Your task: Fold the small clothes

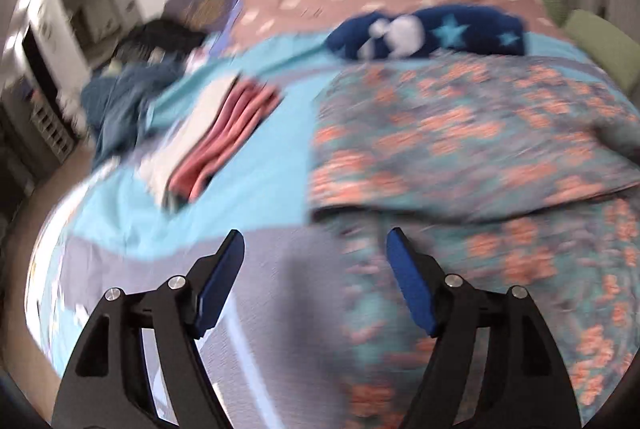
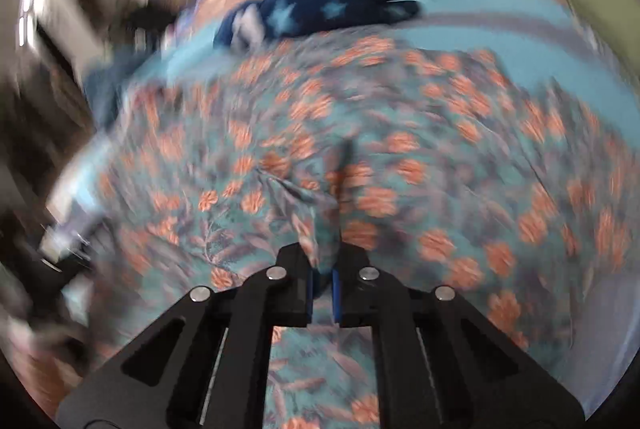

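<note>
The floral garment (image 2: 400,133) lies spread on the bed (image 1: 260,157), partly folded over itself. The right tongs (image 2: 322,269) are clenched on a bunched pinch of its fabric. The left tongs (image 1: 316,249) stand released, nothing between the blue pads (image 1: 218,293), poised above the garment's near edge. A folded pile (image 1: 224,133) lies to the left; a navy star-print garment (image 1: 432,31) lies beyond.
</note>
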The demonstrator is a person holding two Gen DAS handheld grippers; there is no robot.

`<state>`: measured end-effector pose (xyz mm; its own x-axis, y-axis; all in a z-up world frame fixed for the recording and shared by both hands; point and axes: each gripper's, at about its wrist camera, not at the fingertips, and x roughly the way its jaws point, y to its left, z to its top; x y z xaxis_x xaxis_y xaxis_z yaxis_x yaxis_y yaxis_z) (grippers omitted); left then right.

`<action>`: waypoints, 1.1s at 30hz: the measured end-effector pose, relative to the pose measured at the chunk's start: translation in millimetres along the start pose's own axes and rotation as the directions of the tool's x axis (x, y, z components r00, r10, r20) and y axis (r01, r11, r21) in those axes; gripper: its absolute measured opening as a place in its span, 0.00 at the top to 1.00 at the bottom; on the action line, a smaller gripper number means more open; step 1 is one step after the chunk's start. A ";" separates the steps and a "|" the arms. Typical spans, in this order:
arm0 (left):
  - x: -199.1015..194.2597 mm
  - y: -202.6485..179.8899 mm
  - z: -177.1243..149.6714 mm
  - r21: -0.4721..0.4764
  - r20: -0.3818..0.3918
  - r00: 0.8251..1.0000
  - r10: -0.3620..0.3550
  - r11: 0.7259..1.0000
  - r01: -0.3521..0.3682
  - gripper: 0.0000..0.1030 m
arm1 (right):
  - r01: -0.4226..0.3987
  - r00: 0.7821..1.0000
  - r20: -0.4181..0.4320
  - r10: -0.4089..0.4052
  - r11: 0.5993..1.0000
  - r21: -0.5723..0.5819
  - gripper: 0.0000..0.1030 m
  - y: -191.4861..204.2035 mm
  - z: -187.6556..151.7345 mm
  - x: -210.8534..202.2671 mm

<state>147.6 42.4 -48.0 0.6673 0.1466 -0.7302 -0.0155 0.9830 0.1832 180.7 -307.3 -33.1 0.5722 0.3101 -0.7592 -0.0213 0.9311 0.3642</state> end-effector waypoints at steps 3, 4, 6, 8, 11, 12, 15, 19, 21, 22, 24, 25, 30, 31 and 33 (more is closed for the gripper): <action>9.9 15.3 3.4 -0.072 -0.041 0.996 -0.073 0.995 0.070 0.28 | -0.001 0.999 0.047 -0.005 0.993 0.122 0.80 -39.6 -9.7 -27.1; 11.4 15.9 4.6 -0.077 -0.043 0.996 -0.078 0.994 0.074 0.28 | -0.006 0.999 0.044 0.000 0.990 0.142 0.73 -48.6 -13.8 -32.0; 13.8 14.5 6.7 -0.070 -0.047 0.995 -0.083 0.994 0.080 0.28 | -0.033 0.999 0.024 0.029 0.983 0.180 0.63 -68.0 -23.6 -37.4; 14.1 10.2 7.8 -0.052 -0.046 0.996 -0.081 0.996 0.078 0.28 | -0.055 0.998 0.011 0.054 0.976 0.211 0.60 -80.5 -28.5 -39.2; 15.5 1.1 11.0 -0.031 -0.042 0.997 -0.067 0.997 0.066 0.28 | -0.123 0.992 0.006 0.124 0.971 0.204 0.49 -83.4 -21.5 -32.7; 16.6 0.0 11.8 -0.026 -0.040 0.997 -0.061 0.998 0.060 0.28 | -0.123 0.992 0.006 0.124 0.974 0.191 0.48 -82.3 -16.8 -29.0; 20.2 -4.8 15.7 -0.016 -0.037 0.998 -0.045 0.999 0.045 0.28 | -0.087 0.996 -0.013 0.090 0.982 0.167 0.43 -76.8 0.7 -12.7; 27.6 -6.5 22.6 -0.016 -0.040 0.999 -0.032 0.999 0.031 0.28 | -0.066 0.997 -0.027 0.071 0.989 0.129 0.49 -66.5 26.2 9.8; 29.1 -6.1 24.0 -0.018 -0.036 0.999 -0.022 1.000 0.022 0.28 | -0.042 0.998 -0.038 0.045 0.996 0.080 0.95 -54.9 35.1 18.2; 29.1 -5.1 23.7 -0.022 -0.034 0.999 -0.018 1.000 0.017 0.27 | -0.032 0.999 -0.031 0.034 0.997 0.067 0.95 -49.4 38.4 16.7; 28.1 -1.9 21.8 -0.038 -0.026 1.000 -0.004 0.999 0.003 0.26 | 0.002 0.995 0.098 -0.006 0.999 0.043 0.95 -38.0 41.3 -10.5; 28.0 0.4 20.8 -0.050 -0.024 1.000 0.005 0.999 -0.006 0.26 | 0.030 0.986 0.164 -0.035 0.999 0.034 0.95 -33.8 42.5 -26.0; 27.0 2.8 19.0 -0.070 -0.017 0.999 0.046 0.996 -0.047 0.26 | 0.180 0.959 0.216 -0.184 0.983 0.037 0.77 -46.3 43.4 -35.7; 26.2 2.5 19.0 -0.068 -0.014 0.999 0.050 0.996 -0.051 0.26 | 0.177 0.967 0.182 -0.179 0.984 0.030 0.74 -53.7 43.3 -25.1; 22.5 3.5 17.5 -0.066 -0.009 0.999 0.050 0.997 -0.051 0.26 | 0.185 0.973 0.129 -0.193 0.980 0.077 0.70 -73.0 38.6 -10.6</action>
<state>175.6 47.2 -52.3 0.6591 0.1966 -0.7259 -0.0986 0.9795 0.1757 207.8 -386.1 -30.8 0.6662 0.0968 -0.7395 0.1482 0.9546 0.2585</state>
